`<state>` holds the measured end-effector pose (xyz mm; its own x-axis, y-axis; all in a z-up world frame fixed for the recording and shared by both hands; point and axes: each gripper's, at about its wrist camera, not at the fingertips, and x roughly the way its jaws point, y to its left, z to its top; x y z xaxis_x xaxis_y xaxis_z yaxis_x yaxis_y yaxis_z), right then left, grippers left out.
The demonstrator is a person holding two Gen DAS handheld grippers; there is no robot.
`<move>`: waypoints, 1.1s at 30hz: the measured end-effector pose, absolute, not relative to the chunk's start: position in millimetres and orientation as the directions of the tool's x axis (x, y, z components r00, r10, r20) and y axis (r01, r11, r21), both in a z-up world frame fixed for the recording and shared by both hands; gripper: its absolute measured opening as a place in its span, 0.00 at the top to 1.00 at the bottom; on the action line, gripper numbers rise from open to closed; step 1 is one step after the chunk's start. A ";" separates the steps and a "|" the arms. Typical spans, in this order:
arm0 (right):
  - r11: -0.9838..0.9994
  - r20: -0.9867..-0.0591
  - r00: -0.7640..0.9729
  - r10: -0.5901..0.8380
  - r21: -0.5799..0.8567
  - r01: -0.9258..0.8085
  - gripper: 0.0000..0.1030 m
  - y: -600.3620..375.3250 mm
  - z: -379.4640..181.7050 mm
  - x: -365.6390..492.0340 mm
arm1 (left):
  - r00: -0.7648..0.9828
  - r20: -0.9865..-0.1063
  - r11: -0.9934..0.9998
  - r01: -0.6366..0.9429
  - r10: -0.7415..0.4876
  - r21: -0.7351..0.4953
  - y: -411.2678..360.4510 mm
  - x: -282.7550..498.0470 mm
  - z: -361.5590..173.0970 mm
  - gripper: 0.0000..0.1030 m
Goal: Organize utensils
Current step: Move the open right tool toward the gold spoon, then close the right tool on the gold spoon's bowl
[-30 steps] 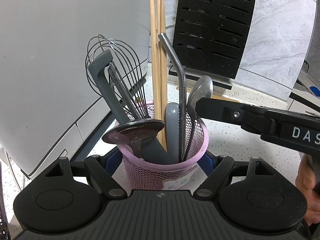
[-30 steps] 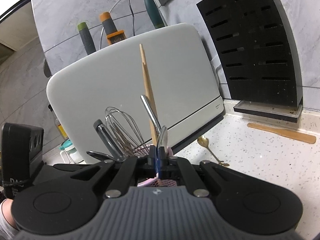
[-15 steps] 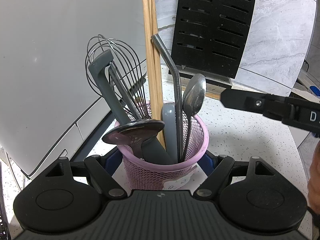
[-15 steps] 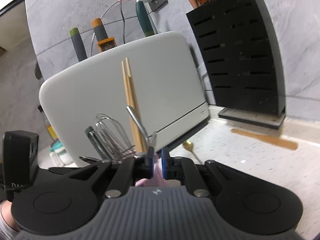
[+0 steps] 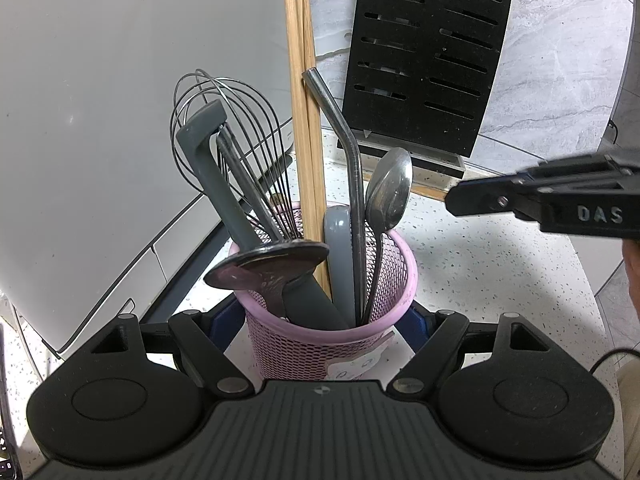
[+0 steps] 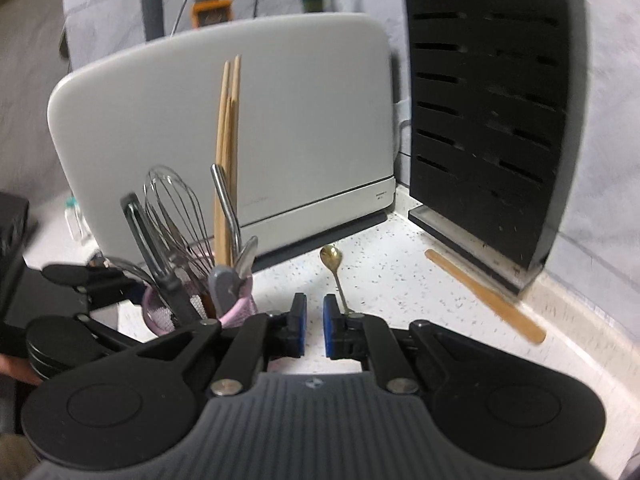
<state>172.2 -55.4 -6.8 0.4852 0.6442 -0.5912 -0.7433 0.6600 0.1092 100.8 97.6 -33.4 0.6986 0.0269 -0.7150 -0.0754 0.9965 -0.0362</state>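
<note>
Just ahead of the right fingers point(image 6: 315, 330), on the speckled tabletop point(image 6: 400, 280), lies a gold spoon point(image 6: 335, 270), and the next move likely turns on it. Its bowl points away toward the white appliance point(image 6: 280, 120) and its thin handle runs back almost straight at the gap between the blue pads point(image 6: 299, 330), so its long axis sits nearly in line with the reach. The right fingers stand slightly parted and hold nothing; the handle's near end looks just beyond their tips. A flat wooden stick point(image 6: 484, 296) lies further right, slanting along the foot of the black slotted knife block point(image 6: 492, 120).

The left fingers point(image 5: 324, 328) sit on either side of the pink mesh cup point(image 5: 332, 328), their blue pads tight against its wall, apparently gripping it to keep it steady. The cup is to the left of the spoon, so the right hand is clearly the nearer one for the pickup.

Inside the cup stand a wire whisk point(image 5: 228, 148), a grey-handled tool point(image 5: 212, 168), wooden chopsticks point(image 5: 302, 120), a bent steel straw point(image 5: 344, 148), a polished steel spoon point(image 5: 390, 190) and a dark flat ladle head point(image 5: 268, 266). The gold spoon is thin, smooth metal lying flat, so pinching the handle across its width may be slippery
</note>
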 end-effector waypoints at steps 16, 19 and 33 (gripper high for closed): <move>0.555 -0.758 0.394 0.520 -0.051 -0.830 0.92 5.3 -26.2 232.4 | 0.698 -0.714 0.995 -0.099 0.048 -0.030 102.2 101.4 -32.9 0.11; 0.544 -0.765 0.392 0.510 -0.066 -0.837 0.83 14.0 -31.5 242.4 | 0.700 -0.712 0.993 -0.113 0.059 -0.030 105.0 100.5 -32.9 0.11; 0.529 -0.793 0.364 0.489 -0.062 -0.846 0.82 75.2 -63.7 284.4 | 0.685 -0.720 0.981 -0.191 0.117 -0.022 108.4 106.1 -30.6 0.11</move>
